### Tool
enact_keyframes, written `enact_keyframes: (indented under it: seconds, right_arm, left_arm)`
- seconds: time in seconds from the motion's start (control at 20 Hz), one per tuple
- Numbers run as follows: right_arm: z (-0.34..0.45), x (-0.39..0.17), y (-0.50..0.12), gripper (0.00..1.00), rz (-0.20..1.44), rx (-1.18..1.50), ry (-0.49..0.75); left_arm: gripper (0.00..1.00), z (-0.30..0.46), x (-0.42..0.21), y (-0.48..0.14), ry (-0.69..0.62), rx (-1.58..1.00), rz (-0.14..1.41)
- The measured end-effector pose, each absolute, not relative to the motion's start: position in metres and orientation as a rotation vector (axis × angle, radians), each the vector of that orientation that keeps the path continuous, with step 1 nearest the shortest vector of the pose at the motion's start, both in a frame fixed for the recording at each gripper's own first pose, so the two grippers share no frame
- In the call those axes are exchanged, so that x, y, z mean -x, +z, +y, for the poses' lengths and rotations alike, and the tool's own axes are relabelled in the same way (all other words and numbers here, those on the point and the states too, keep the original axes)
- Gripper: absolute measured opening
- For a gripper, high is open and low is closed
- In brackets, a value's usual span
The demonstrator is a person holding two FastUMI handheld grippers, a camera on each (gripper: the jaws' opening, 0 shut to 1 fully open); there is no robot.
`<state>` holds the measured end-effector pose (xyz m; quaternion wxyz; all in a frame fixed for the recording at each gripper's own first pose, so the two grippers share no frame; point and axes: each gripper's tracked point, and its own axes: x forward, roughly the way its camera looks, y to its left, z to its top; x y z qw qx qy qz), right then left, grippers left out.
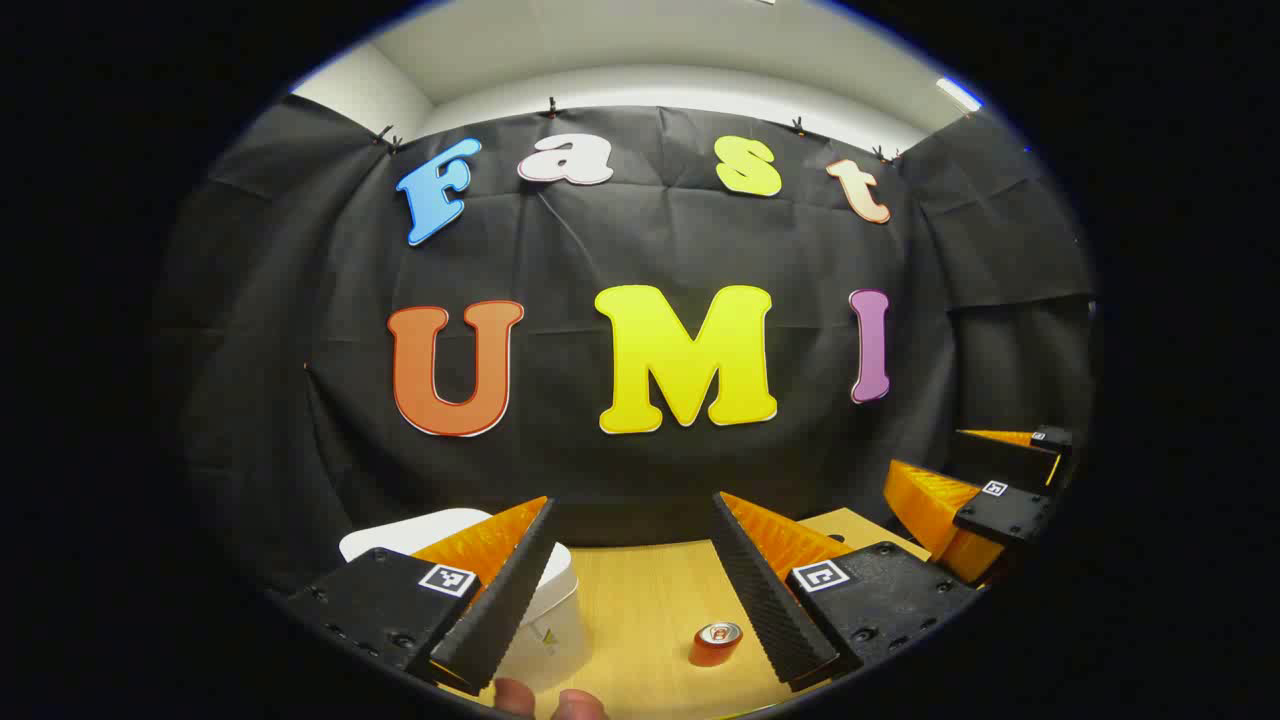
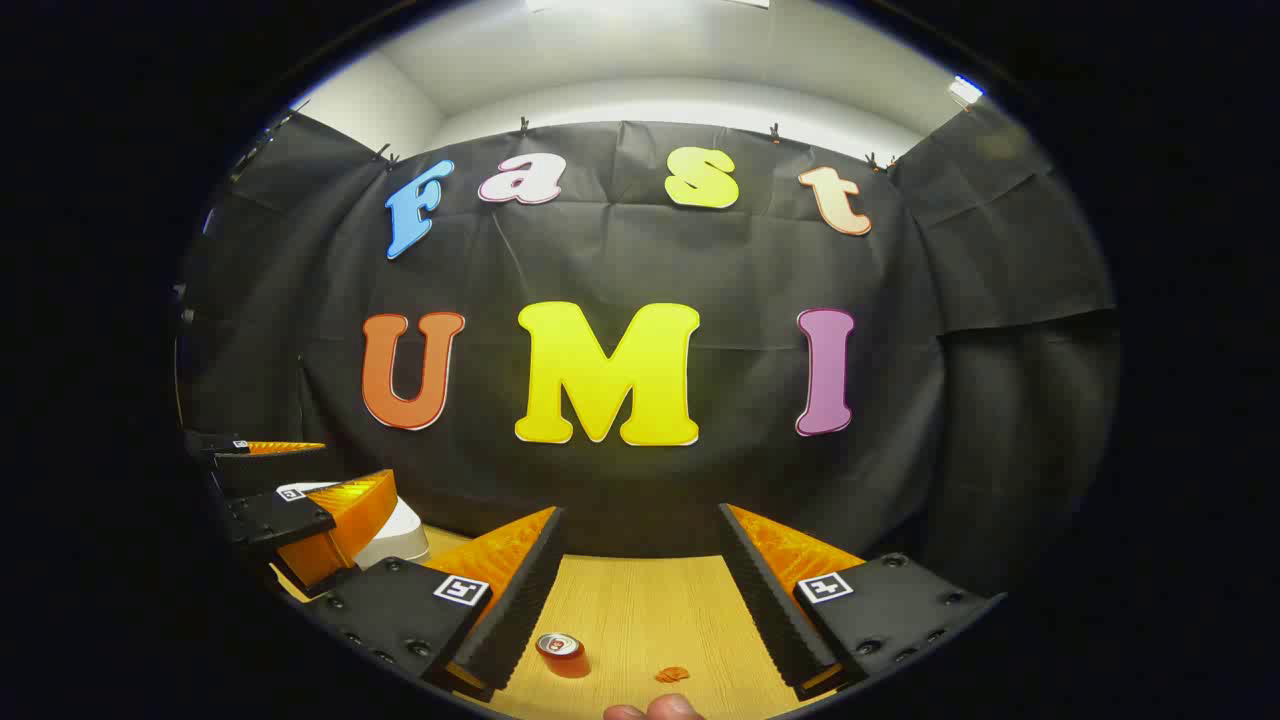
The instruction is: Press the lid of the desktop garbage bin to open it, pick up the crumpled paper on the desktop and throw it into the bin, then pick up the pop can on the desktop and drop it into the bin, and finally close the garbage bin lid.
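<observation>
Hovering above the wooden worktop, both grippers point toward the booth's black cloth wall, and neither one holds anything. In the left gripper view, the left gripper has its fingers spread wide apart with bare worktop between them. The white bin sits on the worktop at the lower left of that view, partly hidden behind the gripper's left finger; its lid looks closed, lying flat on top. The pop can stands upright on the worktop just beside the inner edge of the gripper's right finger, not touching it as far as can be told. The right gripper shows at the far right of that view, off the worktop and well apart from the can.

In the right gripper view, the right gripper also has its fingers wide apart. The pop can stands near the inner edge of its left finger, and a small crumpled orange scrap, apparently the crumpled paper, lies on the worktop near the can, to its right. The left gripper appears at the left edge, fingers parted, in front of the bin, which peeks out behind it. Fingertips of the holding hand show at the bottom edge.
</observation>
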<state>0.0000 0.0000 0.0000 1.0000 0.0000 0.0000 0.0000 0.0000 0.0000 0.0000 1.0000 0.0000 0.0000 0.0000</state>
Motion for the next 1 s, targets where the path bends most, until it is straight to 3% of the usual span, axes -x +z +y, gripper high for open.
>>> enact_keyframes:
  seconds: [0.35, 1.0]
  right_arm:
    - [-0.004, -0.008, -0.001, 0.95, 0.008, -0.015, 0.026]
    - [0.007, -0.024, 0.005, 0.95, 0.0, -0.022, 0.096]
  left_arm:
    - [0.98, 0.027, 0.003, 0.018, 0.156, 0.02, -0.062]
    - [0.98, 0.057, 0.004, 0.022, 0.321, 0.023, -0.047]
